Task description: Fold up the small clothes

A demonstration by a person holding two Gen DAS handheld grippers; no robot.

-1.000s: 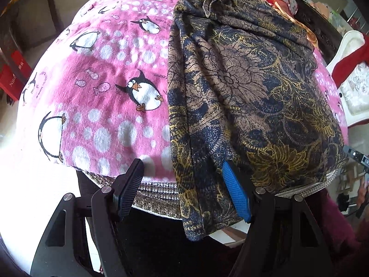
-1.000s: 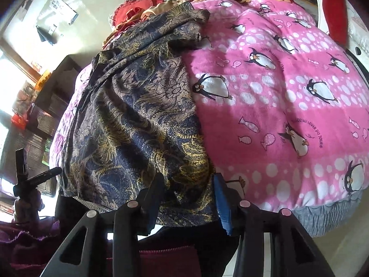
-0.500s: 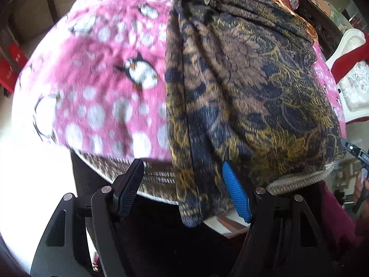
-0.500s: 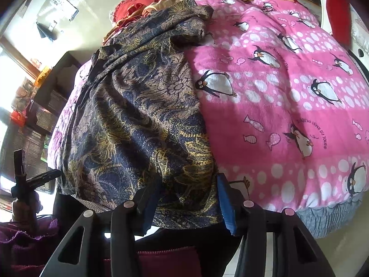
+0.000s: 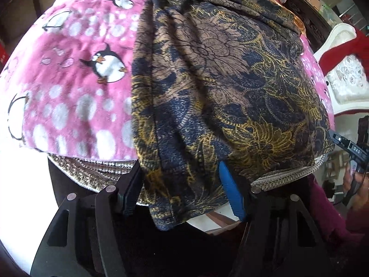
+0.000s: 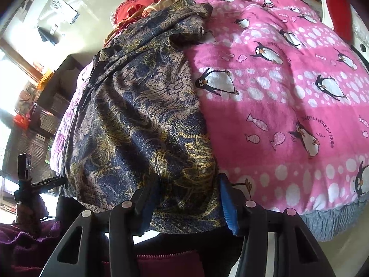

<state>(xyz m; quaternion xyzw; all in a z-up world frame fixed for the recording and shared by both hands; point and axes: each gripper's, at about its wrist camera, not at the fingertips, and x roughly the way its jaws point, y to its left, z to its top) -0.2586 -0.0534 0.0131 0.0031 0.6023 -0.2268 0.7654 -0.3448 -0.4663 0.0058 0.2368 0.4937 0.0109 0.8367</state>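
Observation:
A dark floral garment (image 5: 219, 80) in navy, brown and gold lies lengthwise on a pink penguin blanket (image 5: 76, 87), and its hem hangs over the near edge of the bed. My left gripper (image 5: 181, 191) straddles the left corner of that hem. Its jaws are closing with the cloth loose between the pads. In the right wrist view the same garment (image 6: 143, 115) covers the left part of the blanket (image 6: 288, 103). My right gripper (image 6: 189, 198) straddles the hem's right corner, its jaws a little wider than before, with cloth between the pads.
A woven mattress edge (image 5: 92, 168) shows under the blanket, and a grey bed skirt (image 6: 334, 221). A white chair with a red cloth (image 5: 346, 69) stands to the right. Dark shelves (image 6: 46, 115) stand to the left. Red pillows (image 6: 138, 7) lie at the bed's far end.
The left wrist view has tipped down and drawn nearer the hem, and the left jaws have narrowed around it. The right jaws have widened slightly; the right hand has stayed put.

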